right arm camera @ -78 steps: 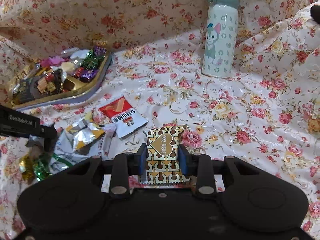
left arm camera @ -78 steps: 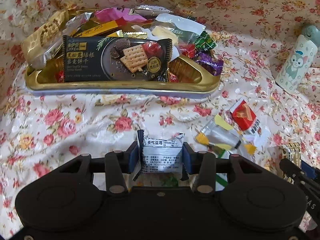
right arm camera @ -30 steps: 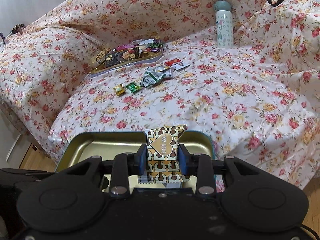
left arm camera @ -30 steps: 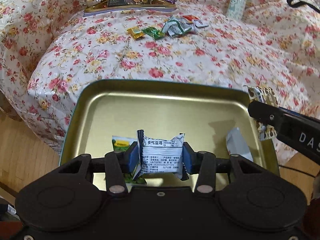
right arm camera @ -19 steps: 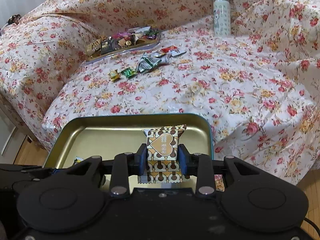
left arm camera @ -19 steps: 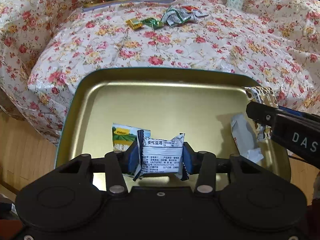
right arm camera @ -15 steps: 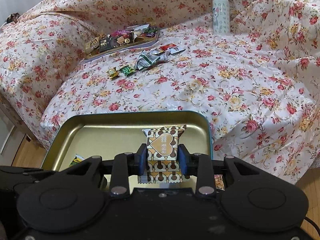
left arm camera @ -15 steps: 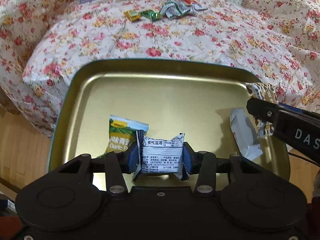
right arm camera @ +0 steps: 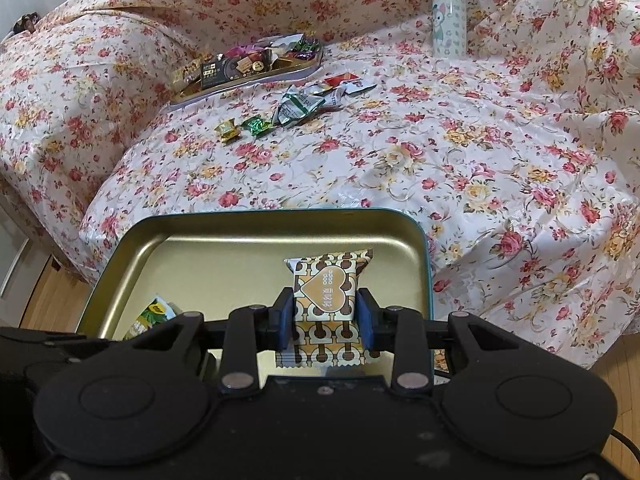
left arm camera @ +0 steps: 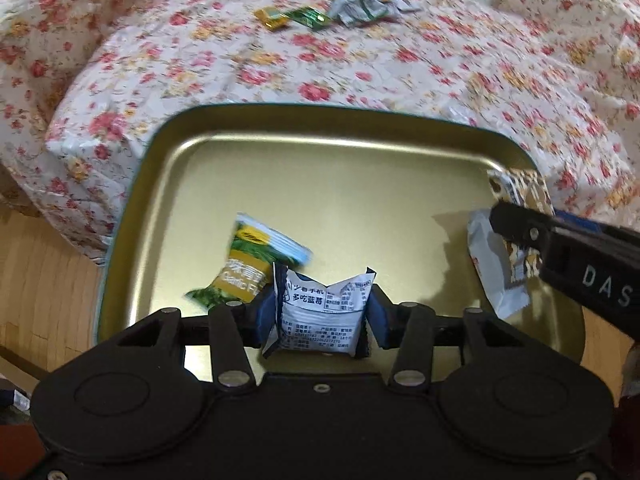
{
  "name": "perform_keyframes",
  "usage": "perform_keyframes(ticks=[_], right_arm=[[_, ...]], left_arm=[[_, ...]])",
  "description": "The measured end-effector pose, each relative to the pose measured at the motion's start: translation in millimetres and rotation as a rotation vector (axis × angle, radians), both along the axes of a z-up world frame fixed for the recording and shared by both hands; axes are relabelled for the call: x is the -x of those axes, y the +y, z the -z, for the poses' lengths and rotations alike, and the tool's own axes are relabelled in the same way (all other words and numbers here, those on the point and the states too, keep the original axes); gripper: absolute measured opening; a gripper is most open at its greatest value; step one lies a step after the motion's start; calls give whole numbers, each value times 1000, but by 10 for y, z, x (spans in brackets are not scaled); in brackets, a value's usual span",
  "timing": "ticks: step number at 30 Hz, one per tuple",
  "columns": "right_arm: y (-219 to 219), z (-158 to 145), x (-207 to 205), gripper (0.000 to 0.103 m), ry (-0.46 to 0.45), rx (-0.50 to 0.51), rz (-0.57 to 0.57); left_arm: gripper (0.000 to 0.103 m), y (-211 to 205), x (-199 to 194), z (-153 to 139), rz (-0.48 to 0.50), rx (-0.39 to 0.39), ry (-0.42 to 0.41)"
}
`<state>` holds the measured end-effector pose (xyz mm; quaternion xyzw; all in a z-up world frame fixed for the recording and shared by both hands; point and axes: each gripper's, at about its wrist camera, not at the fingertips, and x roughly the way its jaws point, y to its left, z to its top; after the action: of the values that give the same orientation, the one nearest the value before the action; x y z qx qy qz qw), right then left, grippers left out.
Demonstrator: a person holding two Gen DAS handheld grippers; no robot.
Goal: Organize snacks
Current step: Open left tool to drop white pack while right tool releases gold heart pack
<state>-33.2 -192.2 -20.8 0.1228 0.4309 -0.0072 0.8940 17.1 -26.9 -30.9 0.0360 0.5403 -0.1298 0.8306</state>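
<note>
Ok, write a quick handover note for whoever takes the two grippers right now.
Left gripper: jaws have just been opening, white packet between them, pads touching it, over the gold tray.
Right gripper: shut on the heart packet, over the same tray.
Done: green packet and grey packet lie in the tray.
Left: probably drop both packets, then fetch the loose snacks on the floral cover; the far tray holds more.

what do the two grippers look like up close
Both are matte black plastic. Each left gripper and right gripper finger carries a blue pad, on linkage bars with silver pivot screws above two round black discs. White letters "DAS" mark the right gripper's side in the left view.
</note>
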Motion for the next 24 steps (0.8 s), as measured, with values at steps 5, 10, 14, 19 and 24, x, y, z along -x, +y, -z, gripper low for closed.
perform_keyframes(ticks=[5,10,14,19,24], right_arm=[[52,16,-4,35,8,8,-39],[123,45,-5,35,24,12,-82],[168,79,-7,35,36,21,-106],[180,105,-10,36,46,20,-111],[166,107,-12,37,46,11,-109]], left_arm=[[55,91,7,-76,-64,-18,-49],[56,149,-12,-45,-66,20,-5],[60,170,-5,-21,-55,64,37],[62,154,17,-16,-41,70,50],[62,187,27,-37,-66,68,37]])
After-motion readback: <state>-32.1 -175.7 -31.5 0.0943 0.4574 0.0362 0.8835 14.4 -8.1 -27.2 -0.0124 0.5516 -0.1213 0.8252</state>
